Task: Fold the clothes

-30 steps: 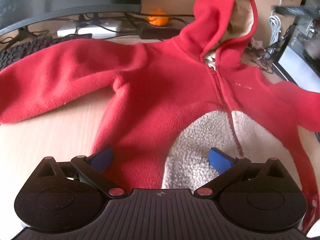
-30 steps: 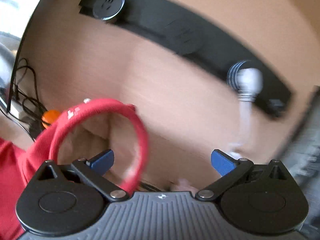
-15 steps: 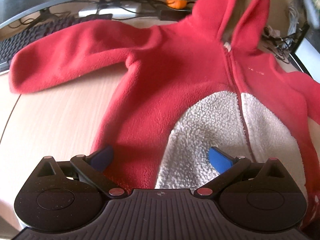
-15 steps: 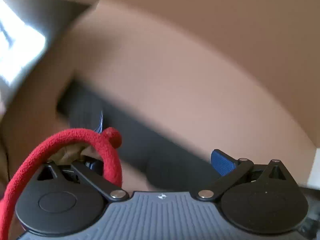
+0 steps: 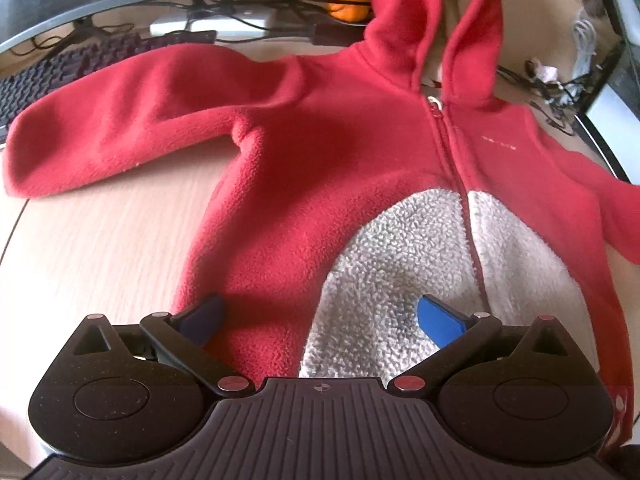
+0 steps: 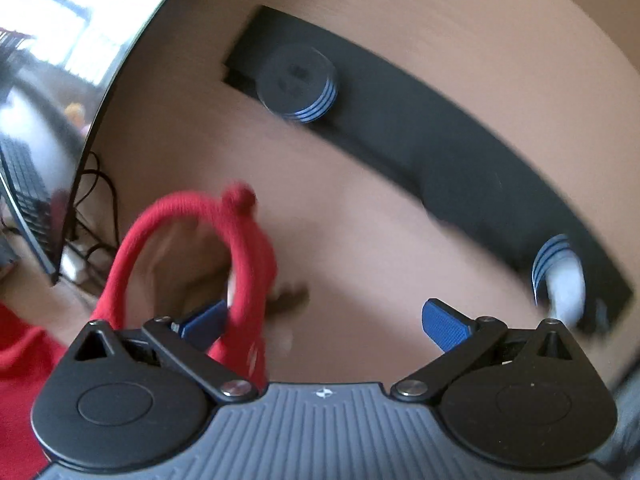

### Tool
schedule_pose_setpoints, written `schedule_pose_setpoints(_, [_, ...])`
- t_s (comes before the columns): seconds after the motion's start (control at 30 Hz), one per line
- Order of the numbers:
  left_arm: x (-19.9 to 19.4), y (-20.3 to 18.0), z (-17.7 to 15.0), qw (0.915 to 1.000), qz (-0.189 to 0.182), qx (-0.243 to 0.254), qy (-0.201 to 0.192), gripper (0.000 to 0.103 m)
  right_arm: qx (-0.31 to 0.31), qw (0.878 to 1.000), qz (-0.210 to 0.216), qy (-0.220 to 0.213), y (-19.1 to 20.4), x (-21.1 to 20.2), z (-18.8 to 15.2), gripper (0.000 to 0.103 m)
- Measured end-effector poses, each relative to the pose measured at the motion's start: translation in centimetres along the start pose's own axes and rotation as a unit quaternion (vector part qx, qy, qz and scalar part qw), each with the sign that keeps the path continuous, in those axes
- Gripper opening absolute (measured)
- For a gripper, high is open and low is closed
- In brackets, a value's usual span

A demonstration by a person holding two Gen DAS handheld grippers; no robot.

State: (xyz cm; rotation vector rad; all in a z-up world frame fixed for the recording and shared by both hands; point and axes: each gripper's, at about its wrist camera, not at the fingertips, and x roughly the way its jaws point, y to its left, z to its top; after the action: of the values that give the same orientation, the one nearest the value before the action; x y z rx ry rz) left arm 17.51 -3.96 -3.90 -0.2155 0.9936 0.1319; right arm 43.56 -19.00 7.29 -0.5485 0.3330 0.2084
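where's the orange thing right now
In the left wrist view the orange object sits at the top centre, behind the red hooded jacket, just left of its raised hood, among cables under the monitor.

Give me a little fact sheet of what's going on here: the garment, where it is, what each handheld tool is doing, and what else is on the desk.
garment: red fleece hooded jacket with cream fuzzy belly panel, zipped shut
position: body flat on pale wooden desk, one sleeve spread sideways, hood raised
left tool: open, over the jacket's lower edge, gripping nothing
right tool: open; hood rim draped over one fingertip, not pinched
behind the jacket: dark keyboard, orange round object, cables
fold: not yet started
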Motion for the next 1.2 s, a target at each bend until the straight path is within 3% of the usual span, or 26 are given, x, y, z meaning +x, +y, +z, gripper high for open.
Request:
schedule_pose_setpoints(0.07, [-0.1, 0.2, -0.2, 0.9999, -0.008, 0.010, -0.001, 0.103, 0.058, 0.998, 0.026, 0.028, -0.4, -2.5, -2.5, 0.103])
schedule_pose_setpoints(0.13, [-0.2, 0.4, -0.4, 0.9997, -0.016, 0.021, -0.003, 0.103, 0.134, 0.984, 0.088, 0.074, -0.4, -5.0, -5.9, 0.103])
schedule_pose_setpoints(0.17, [-0.3, 0.4, -0.5, 0.9995, -0.019, 0.025, -0.005, 0.103, 0.176, 0.970, 0.129, 0.108, 0.0, -5.8, -8.0, 0.103])
schedule_pose_setpoints(0.27, [-1.3, 0.9, -0.6, 0.9989, -0.030, 0.029, -0.019, 0.103, 0.285, 0.909, 0.232, 0.198, 1.3, -8.2, -14.1, 0.103])
schedule_pose_setpoints(0.3, [-2.0, 1.2, -0.6, 0.9986, -0.034, 0.029, -0.029, 0.103, 0.310, 0.891, 0.247, 0.221, 2.5, -9.0, -16.0, 0.103])
schedule_pose_setpoints(0.33, [-2.6, 1.5, -0.6, 0.9981, -0.038, 0.028, -0.039, 0.103, 0.323, 0.883, 0.246, 0.236, 3.0, -9.9, -17.8, 0.103])
schedule_pose_setpoints(0.47, [-5.3, 2.3, -0.6, 0.9928, -0.075, 0.044, -0.082, 0.103, 0.354, 0.864, 0.224, 0.281, 4.4, -12.2, -21.7, 0.103])
schedule_pose_setpoints(0.6, [-4.9, 2.1, -0.9, 0.9894, -0.121, 0.062, -0.052, 0.103, 0.336, 0.880, 0.199, 0.272, 5.2, -11.9, -21.6, 0.103])
schedule_pose_setpoints(0.8, [-2.6, 1.2, -3.1, 0.9890, -0.125, 0.079, -0.006, 0.103, 0.281, 0.905, 0.160, 0.277, 7.3, -12.6, -21.0, 0.103])
schedule_pose_setpoints(0.9, [-2.5, 1.4, -3.4, 0.9886, -0.125, 0.083, -0.010, 0.103, 0.252, 0.916, 0.149, 0.275, 7.4, -14.3, -21.1, 0.103])
schedule_pose_setpoints(1.03, [-2.2, 1.8, -3.4, 0.9881, -0.133, 0.077, -0.006, 0.103, 0.258, 0.915, 0.155, 0.268, 6.9, -14.3, -21.4, 0.103])
schedule_pose_setpoints(1.2, [-2.0, 1.0, -3.3, 0.9897, -0.116, 0.083, -0.013, 0.103, 0.259, 0.919, 0.147, 0.258, 6.8, -14.8, -21.5, 0.103])
